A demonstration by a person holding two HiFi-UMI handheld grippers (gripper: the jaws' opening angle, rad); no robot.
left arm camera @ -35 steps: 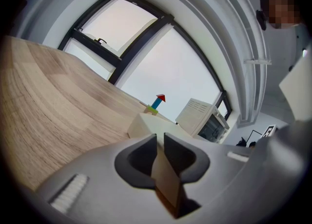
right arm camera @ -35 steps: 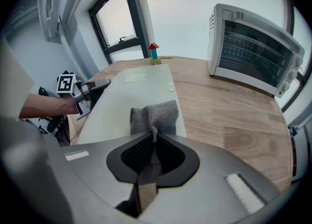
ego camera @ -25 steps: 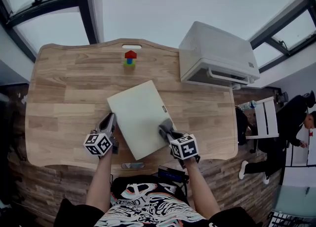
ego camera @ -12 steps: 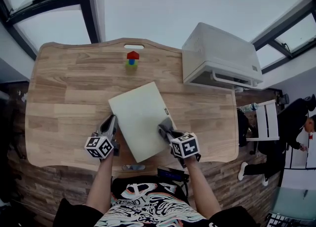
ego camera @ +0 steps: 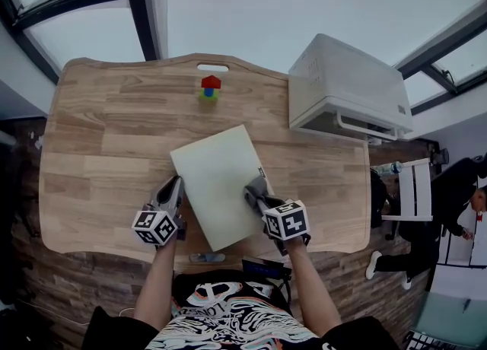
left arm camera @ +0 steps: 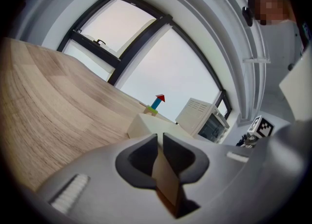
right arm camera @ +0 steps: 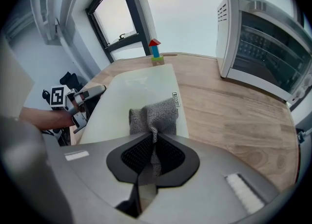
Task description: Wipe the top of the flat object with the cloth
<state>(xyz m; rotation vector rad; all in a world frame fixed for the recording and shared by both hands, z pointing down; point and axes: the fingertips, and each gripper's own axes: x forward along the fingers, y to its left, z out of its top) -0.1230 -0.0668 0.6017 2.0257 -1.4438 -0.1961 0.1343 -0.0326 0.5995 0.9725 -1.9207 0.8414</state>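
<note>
The flat object, a pale rectangular board [ego camera: 217,181], lies at an angle near the middle of the wooden bench [ego camera: 99,143], closer to the person's edge than to the far edge. The right tool [ego camera: 254,192] points steeply down at the board's right long edge. Its jaws are pressed together on a grey knitted cloth [right arm camera: 156,116]. The cloth bunches out ahead of the pads and rests on the top face of the board [right arm camera: 131,96], just beside a small printed label [right arm camera: 176,99] at that edge. The left tool [ego camera: 174,186] lies almost level at the opposite long edge of the board, with its tips against or just beside that edge; contact cannot be confirmed. In the left gripper view, the left tool [left arm camera: 160,138] has its jaws slightly spread. A narrow slit separates the pads and nothing sits between them; the near corner of the board [left arm camera: 146,125] stands just ahead of the tips. A small stack of toy blocks [ego camera: 210,87] with a red top piece stands near the far edge of the bench, well apart from the board. A white microwave oven [ego camera: 350,86] occupies the far right corner of the bench, its door facing the right tool's camera [right arm camera: 263,43]. Beyond the right end of the bench, a person in dark clothing [ego camera: 464,189] is on the floor near a white chair [ego camera: 415,189].
</note>
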